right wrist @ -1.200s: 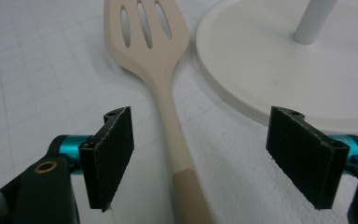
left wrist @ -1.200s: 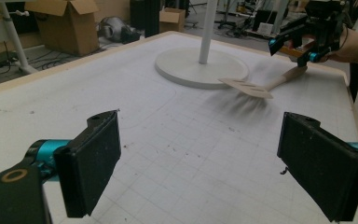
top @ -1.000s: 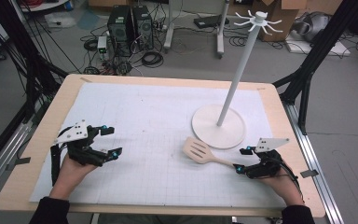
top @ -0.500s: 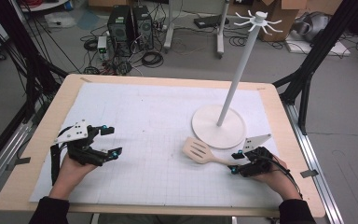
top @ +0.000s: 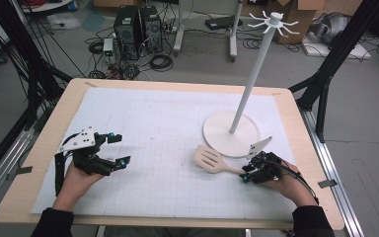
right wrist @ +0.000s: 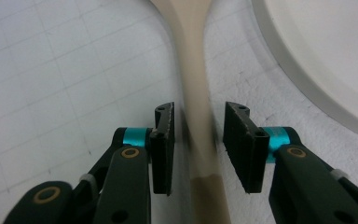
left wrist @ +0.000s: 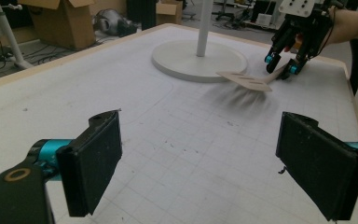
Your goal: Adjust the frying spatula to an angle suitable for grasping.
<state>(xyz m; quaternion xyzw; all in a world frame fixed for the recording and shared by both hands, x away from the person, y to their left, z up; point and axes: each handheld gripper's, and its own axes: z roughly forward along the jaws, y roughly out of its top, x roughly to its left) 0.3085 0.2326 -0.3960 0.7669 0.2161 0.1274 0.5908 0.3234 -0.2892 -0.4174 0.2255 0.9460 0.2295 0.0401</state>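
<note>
Spatula (right wrist: 196,88) handle between the closing, not-yet-touching pads of the right tool (right wrist: 198,140); left tool (left wrist: 214,163) spread.

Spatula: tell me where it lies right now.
In the high view the spatula lies on the table's right half, its slotted head beside the white stand's base, its handle between the right gripper's fingers.

High view overhead; gripper views low, sharing spatula (left wrist: 244,80).
</note>
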